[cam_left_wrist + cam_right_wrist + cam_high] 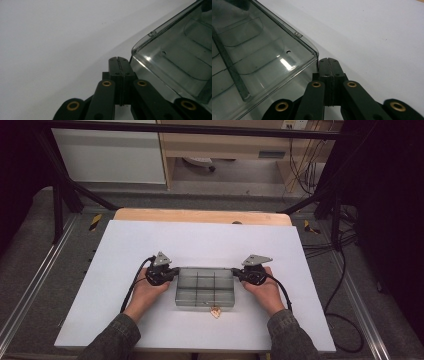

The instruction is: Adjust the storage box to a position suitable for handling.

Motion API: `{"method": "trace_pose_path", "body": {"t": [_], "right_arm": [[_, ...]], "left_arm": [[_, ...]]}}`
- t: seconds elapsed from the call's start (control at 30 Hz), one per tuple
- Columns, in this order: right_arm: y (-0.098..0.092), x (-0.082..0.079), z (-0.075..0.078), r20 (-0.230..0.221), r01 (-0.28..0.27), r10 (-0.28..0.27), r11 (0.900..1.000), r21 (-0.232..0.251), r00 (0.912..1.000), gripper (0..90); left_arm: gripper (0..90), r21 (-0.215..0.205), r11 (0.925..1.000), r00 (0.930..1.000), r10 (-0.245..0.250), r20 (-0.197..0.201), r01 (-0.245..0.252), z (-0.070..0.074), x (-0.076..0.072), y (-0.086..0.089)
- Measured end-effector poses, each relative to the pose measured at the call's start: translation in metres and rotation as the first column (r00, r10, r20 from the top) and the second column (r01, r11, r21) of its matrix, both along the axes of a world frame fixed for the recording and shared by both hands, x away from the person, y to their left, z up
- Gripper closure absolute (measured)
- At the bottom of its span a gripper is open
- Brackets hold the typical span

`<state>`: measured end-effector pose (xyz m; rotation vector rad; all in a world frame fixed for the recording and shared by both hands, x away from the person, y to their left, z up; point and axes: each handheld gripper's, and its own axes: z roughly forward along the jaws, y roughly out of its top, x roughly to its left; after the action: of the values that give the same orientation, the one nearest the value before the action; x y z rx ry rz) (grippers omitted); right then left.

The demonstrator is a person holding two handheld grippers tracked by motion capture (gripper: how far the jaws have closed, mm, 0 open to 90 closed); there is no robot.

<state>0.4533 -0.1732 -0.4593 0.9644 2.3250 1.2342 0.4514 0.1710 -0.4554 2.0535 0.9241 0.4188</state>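
At the box's two short ends: the left gripper (172, 270) and the right gripper (236, 271) sit on the white worktop (150, 240), one at each far corner of the box, tips pointing inward toward each other
Left gripper state: jaws pressed together with nothing between them; in the left gripper view the closed tips (119, 60) lie just beside the box's rounded corner, and I cannot tell whether they touch it
Right gripper state: jaws likewise together and empty; in the right gripper view the tips (329, 61) sit right at the box's corner, touching or nearly so
Hands: the left hand (149, 292) and right hand (265, 291) rest on the worktop behind their grippers
Task's thing: a clear, smoke-tinted plastic organiser box (205, 287) with its lid shut and inner dividers showing through, lying flat near the middle of the worktop, somewhat toward the near edge
Small item: a little tan object (215, 311) lies at the box's near edge; what it is I cannot tell
Handling, as I judge it: light, stiff, thin-walled and smooth, so it will likely slide on the worktop and slip from a loose pinch; hard squeezing could crack it
Where to take hold: probably at the lid's rim or the near-edge latch, jaws opened first, the other gripper steadying a short end
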Motion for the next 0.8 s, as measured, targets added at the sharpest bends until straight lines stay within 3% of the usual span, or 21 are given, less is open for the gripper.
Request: {"method": "trace_pose_path", "body": {"t": [0.07, 0.13, 0.2, 0.27, 0.3, 0.4, 0.43, 0.47, 0.5, 0.6, 0.63, 0.7, 0.8], "right_arm": [[0.0, -0.001, 0.0, 0.005, 0.01, -0.01, 1.0, 0.005, 0.9999, 90.0], [-0.003, -0.003, 0.001, 0.03, 0.038, -0.038, 0.999, 0.017, 0.9988, 90.0], [-0.007, -0.005, 0.001, 0.047, 0.064, -0.065, 0.998, 0.012, 0.9968, 90.0], [-0.014, -0.008, 0.002, 0.053, 0.104, -0.105, 0.994, 0.023, 0.9931, 90.0], [-0.019, -0.01, 0.004, 0.054, 0.129, -0.131, 0.991, 0.039, 0.9899, 90.0], [-0.032, -0.019, 0.01, 0.063, 0.19, -0.197, 0.976, 0.108, 0.9784, 86.6], [-0.032, -0.019, 0.01, 0.063, 0.19, -0.197, 0.976, 0.108, 0.9784, 86.6], [-0.039, -0.028, 0.014, 0.059, 0.228, -0.238, 0.962, 0.149, 0.9694, 79.0], [-0.04, -0.031, 0.014, 0.058, 0.238, -0.249, 0.958, 0.158, 0.9666, 76.1], [-0.046, -0.043, 0.018, 0.033, 0.289, -0.298, 0.942, 0.17, 0.954, 57.3], [-0.046, -0.043, 0.018, 0.033, 0.289, -0.298, 0.942, 0.17, 0.954, 57.3], [-0.05, -0.051, 0.023, 0.017, 0.325, -0.333, 0.928, 0.185, 0.9426, 42.2], [-0.051, -0.06, 0.027, 0.023, 0.365, -0.374, 0.916, 0.166, 0.9271, 24.5]], "left_arm": [[90.0, 0.027, 0.9993, 0.9992, 0.025, 0.032, -0.026, -0.001, -0.002, 0.0], [90.0, 0.024, 0.9991, 0.9983, 0.032, 0.048, -0.033, -0.001, -0.004, 0.001], [90.0, -0.028, 0.9979, 0.9952, 0.061, 0.076, -0.059, 0.0, -0.011, 0.01], [90.0, -0.049, 0.9959, 0.9935, 0.08, 0.081, -0.076, 0.001, -0.015, 0.014], [90.0, -0.045, 0.995, 0.9926, 0.092, 0.079, -0.089, 0.004, -0.02, 0.021], [90.0, -0.085, 0.9924, 0.9927, 0.095, 0.074, -0.089, 0.013, -0.031, 0.03], [90.0, -0.085, 0.9924, 0.9927, 0.095, 0.074, -0.089, 0.013, -0.031, 0.03], [89.6, -0.091, 0.9925, 0.993, 0.089, 0.078, -0.082, 0.017, -0.036, 0.031], [88.8, -0.091, 0.9928, 0.9931, 0.086, 0.081, -0.078, 0.018, -0.038, 0.032], [73.6, -0.091, 0.9938, 0.9933, 0.073, 0.089, -0.065, 0.022, -0.051, 0.036], [73.6, -0.088, 0.9938, 0.9921, 0.076, 0.099, -0.068, 0.023, -0.055, 0.036], [52.7, -0.088, 0.9932, 0.9916, 0.086, 0.097, -0.077, 0.024, -0.063, 0.038], [34.9, -0.121, 0.9888, 0.992, 0.097, 0.08, -0.087, 0.026, -0.076, 0.042]]}}
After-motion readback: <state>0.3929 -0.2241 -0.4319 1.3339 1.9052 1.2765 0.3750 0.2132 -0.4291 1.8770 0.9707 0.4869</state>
